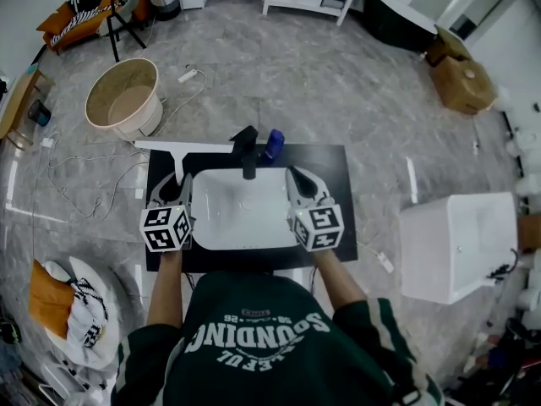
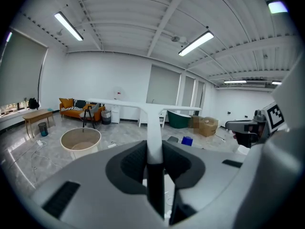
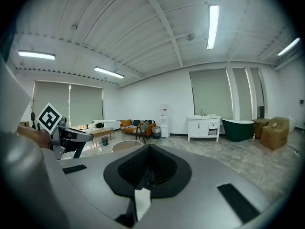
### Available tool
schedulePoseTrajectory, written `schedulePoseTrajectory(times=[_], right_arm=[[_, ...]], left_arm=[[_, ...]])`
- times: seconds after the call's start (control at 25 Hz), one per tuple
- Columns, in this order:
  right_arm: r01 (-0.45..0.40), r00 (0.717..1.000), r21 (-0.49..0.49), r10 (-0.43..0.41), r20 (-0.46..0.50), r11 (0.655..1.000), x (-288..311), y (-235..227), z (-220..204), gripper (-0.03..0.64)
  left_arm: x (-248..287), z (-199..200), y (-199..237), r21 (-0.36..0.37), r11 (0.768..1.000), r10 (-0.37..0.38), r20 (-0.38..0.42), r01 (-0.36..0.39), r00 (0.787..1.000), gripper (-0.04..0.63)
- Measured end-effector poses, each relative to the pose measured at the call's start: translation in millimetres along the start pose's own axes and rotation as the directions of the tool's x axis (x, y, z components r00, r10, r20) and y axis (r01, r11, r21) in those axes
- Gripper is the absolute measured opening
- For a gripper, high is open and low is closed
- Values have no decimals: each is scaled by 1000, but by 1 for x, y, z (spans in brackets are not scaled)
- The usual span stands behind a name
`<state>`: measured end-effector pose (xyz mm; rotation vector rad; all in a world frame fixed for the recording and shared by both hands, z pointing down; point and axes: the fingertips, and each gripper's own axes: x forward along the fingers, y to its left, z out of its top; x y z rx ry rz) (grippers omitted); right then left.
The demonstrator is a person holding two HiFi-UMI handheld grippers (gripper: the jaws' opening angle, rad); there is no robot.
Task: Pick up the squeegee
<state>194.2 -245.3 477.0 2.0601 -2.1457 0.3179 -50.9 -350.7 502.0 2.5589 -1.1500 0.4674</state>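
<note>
Pick-up looks done: left gripper [image 2: 155,162] clamps squeegee [image 2: 153,123] handle, raised beside sink's [image 1: 245,242] left edge; right gripper [image 3: 144,176] closed, empty; next calls for steady hold.

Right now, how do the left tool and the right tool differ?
The left tool is shut on the handle of the white squeegee, whose blade bar lies crosswise ahead of it. The right tool has its jaws together on nothing. In the head view the left tool flanks the left side of the white sink, the right tool its right side. Both point forward over the black table, and each carries a marker cube.
</note>
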Motion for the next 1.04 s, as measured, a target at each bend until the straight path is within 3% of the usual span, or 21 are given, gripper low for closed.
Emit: schedulePoseTrajectory(times=[1.04], right_arm=[[-21,1000,-7,21,-19,1000,-2,13,-16,2]], left_arm=[[-6,-26,0,-29,999,-19,-24,18,1000,86]])
